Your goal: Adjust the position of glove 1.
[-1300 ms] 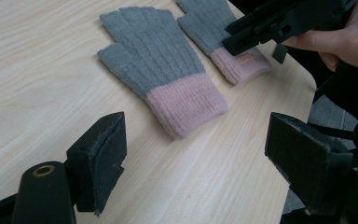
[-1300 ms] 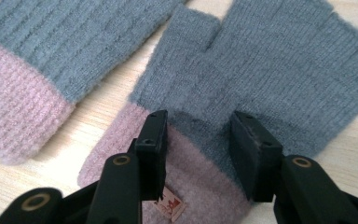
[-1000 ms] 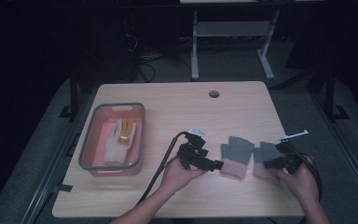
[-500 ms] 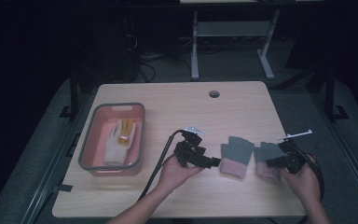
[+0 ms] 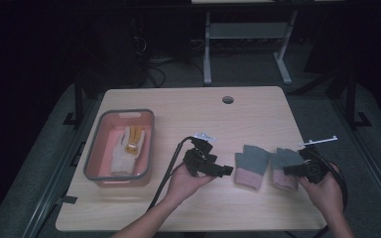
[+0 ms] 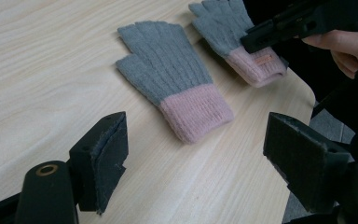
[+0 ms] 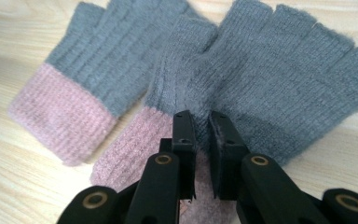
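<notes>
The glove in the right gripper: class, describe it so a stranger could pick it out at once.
On the wooden table, away from the pink bin, two grey gloves with pink cuffs lie side by side. It is the glove nearer the table's right edge, pinched by the right gripper; its twin lies untouched.
</notes>
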A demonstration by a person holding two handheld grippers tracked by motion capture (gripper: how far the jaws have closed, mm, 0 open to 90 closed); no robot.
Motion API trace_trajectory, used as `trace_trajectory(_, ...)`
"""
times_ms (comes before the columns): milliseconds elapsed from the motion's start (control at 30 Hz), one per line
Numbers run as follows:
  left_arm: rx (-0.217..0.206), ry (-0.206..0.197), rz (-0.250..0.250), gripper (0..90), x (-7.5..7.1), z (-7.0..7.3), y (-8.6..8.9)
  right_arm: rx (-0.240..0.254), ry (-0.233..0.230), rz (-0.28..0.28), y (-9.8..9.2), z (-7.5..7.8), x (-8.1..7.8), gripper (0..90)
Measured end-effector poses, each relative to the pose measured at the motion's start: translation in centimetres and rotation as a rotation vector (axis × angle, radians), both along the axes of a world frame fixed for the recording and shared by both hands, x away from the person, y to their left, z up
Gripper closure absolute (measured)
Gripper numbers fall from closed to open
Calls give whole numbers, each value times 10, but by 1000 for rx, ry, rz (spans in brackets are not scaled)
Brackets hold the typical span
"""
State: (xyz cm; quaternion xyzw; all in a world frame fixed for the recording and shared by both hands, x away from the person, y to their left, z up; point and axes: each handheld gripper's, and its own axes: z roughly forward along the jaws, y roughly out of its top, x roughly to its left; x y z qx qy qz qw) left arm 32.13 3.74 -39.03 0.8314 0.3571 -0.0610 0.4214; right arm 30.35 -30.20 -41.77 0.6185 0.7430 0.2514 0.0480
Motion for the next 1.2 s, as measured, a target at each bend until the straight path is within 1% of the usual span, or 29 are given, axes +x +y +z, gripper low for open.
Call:
trace_trajectory(133, -7, -1, -1, 219, 1, 2, 2, 5, -5, 5, 4, 4, 0, 818)
trace_trajectory(300, 5, -5, -1, 219, 2, 2, 3, 14, -15, 20, 13, 11, 2, 817)
trace_trajectory(467, -6, -1, 6, 219, 2, 3, 5, 28, -12, 44, 25, 15, 5, 814)
trace_trajectory(700, 2, -3, 1, 218, 0, 1, 5, 48, 10, 82, 47, 12, 7, 813)
trace_trajectory(833, 12, 1, 1, 219, 1, -1, 6, 55, 3, 96, 57, 11, 10, 812)
trace_trajectory(1000, 12, 2, 8, 219, 2, -2, 6, 56, 6, 107, 65, 12, 14, 811)
trace_trajectory(1033, 14, 3, 10, 219, 2, -3, 6, 51, 2, 112, 71, 11, 17, 810)
trace_trajectory(1067, 14, 4, 10, 219, 2, -3, 6, 54, 9, 105, 73, 11, 18, 809)
trace_trajectory(1167, 18, 4, 8, 218, 1, -3, 6, 53, 11, 113, 78, 10, 21, 809)
trace_trajectory(1200, 18, 4, 8, 219, 1, -3, 6, 51, 5, 118, 79, 9, 22, 809)
